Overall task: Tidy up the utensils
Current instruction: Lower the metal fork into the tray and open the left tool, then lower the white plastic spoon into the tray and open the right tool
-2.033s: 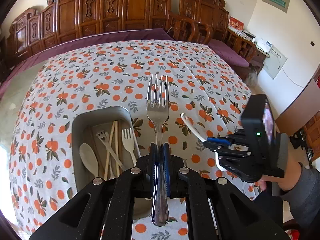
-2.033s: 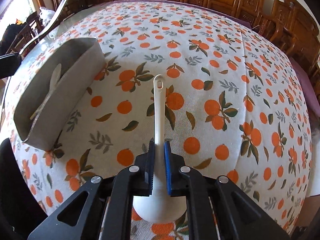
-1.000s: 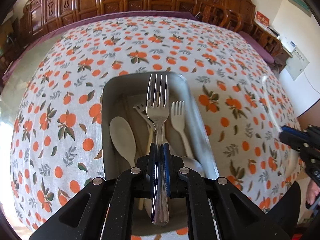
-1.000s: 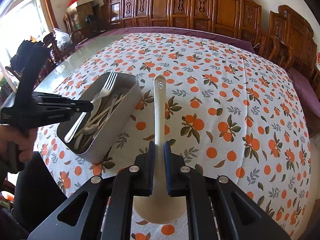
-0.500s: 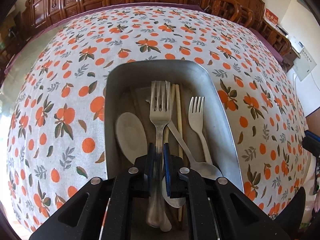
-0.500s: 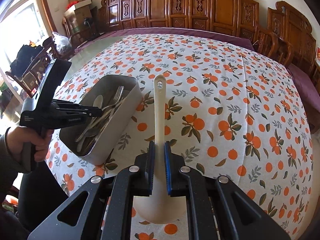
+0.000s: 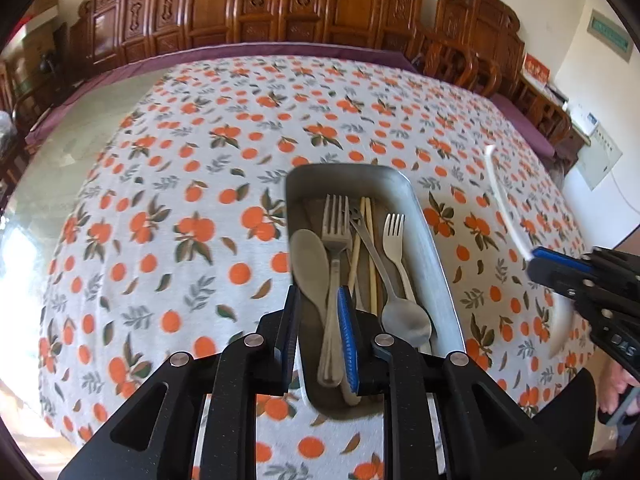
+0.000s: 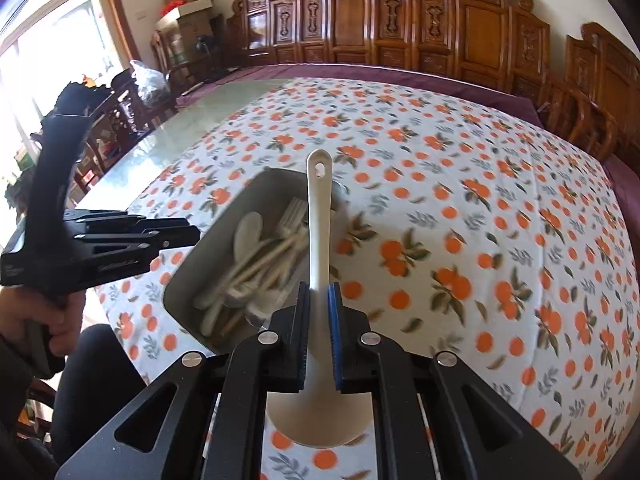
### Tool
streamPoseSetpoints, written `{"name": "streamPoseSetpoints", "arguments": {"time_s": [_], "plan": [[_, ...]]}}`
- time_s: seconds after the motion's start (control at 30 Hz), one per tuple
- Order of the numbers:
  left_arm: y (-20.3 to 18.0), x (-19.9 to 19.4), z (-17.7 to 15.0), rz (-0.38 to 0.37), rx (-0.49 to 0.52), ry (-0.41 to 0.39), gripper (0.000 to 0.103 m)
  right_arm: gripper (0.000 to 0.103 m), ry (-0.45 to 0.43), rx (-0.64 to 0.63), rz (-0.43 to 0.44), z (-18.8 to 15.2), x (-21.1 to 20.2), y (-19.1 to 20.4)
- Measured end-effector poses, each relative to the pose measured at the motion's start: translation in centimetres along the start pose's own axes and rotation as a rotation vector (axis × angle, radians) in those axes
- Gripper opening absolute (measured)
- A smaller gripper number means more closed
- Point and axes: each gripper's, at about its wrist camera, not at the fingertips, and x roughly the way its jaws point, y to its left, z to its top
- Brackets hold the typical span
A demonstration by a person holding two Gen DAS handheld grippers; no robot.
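Observation:
A grey metal tray (image 7: 430, 240) on the orange-print tablecloth holds a metal fork (image 7: 335, 236), a pale spoon (image 7: 308, 256), a white fork (image 7: 394, 236), chopsticks (image 7: 366, 240) and a metal spoon (image 7: 404, 316). My left gripper (image 7: 318, 304) is open above the tray's near end; the metal fork lies loose between its fingers. My right gripper (image 8: 319, 300) is shut on a white ladle (image 8: 319, 216), held above the tray's (image 8: 240, 204) right edge. It also shows in the left wrist view (image 7: 560, 276), right of the tray.
Carved wooden chairs (image 7: 280, 8) line the table's far side. A bare glass strip of table (image 7: 72, 148) lies left of the cloth. A window and boxes (image 8: 180, 4) are at the far left in the right wrist view.
My left gripper lowered the metal fork into the tray, opened and let it go. My right gripper carried the ladle left, toward the tray.

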Motion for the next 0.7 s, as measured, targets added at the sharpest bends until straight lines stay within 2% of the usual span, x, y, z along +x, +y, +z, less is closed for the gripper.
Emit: {"name": "streamPoseSetpoints", "arguments": {"time_s": [0.07,0.13,0.27,0.43,0.53,0.7], "plan": [[0.7,-1.0,-0.1,-0.002,-0.012,-0.016,0.019,0.011,-0.001,-0.006,0.009,0.5,0.3,0.7],[1.2,-1.6,-0.3,0.000,-0.020,-0.029,0.026,0.011,-0.002,-0.016,0.018,1.1,0.7,1.5],[2.3,-2.9,-0.5,0.009,-0.033,-0.056,0.030,0.011,-0.002,-0.024,0.034,2.3,1.6,3.0],[3.5,-3.5,-0.8,0.015,-0.045,-0.064,0.041,0.011,0.006,-0.022,0.044,3.5,3.2,4.3],[4.0,-3.5,-1.1,0.014,-0.048,-0.059,0.041,0.011,0.006,-0.026,0.019,4.1,4.4,4.9],[4.5,-3.8,-1.3,0.021,-0.045,-0.056,0.041,0.011,0.030,0.027,0.035,4.4,6.6,4.9]]}}
